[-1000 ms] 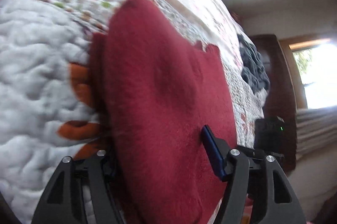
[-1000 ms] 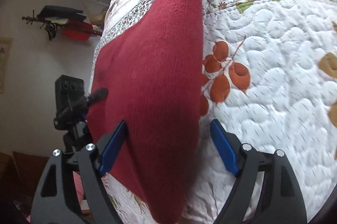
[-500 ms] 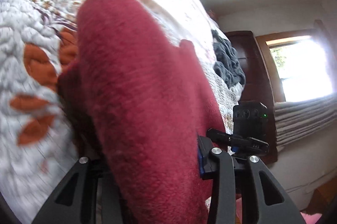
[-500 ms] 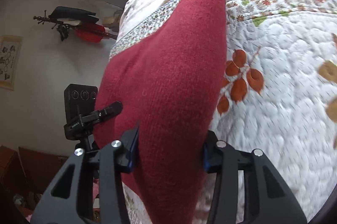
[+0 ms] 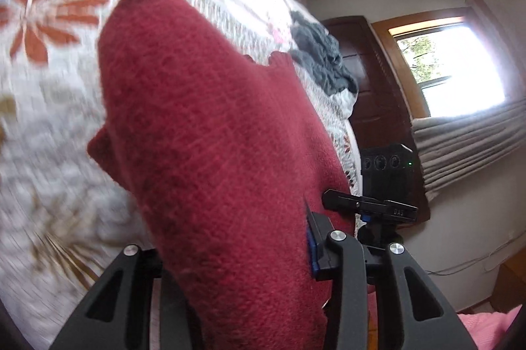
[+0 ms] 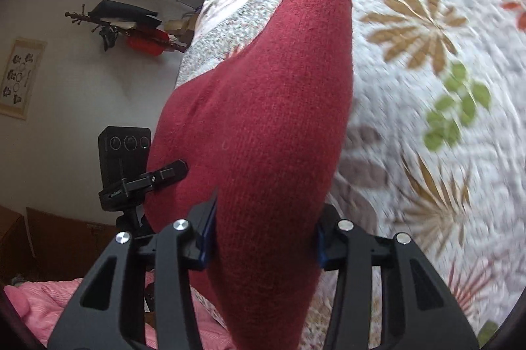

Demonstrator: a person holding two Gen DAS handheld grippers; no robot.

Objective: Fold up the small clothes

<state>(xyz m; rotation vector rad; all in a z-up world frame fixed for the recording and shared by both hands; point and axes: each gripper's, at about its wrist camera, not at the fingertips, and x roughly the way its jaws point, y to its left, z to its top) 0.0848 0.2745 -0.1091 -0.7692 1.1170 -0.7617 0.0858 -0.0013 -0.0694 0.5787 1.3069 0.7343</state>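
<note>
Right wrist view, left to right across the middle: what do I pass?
Framed picture → black camera on its stand → red sweater held in the right tool → floral quilt.

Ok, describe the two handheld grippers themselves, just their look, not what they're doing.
The left gripper and the right gripper look alike: two matte black plastic fingers each, with triangular cut-outs and round silver screw heads at the joints. Blue pads line the inner faces of the fingertips. No cables, printed markings, hands or sleeves show in either wrist view.
</note>
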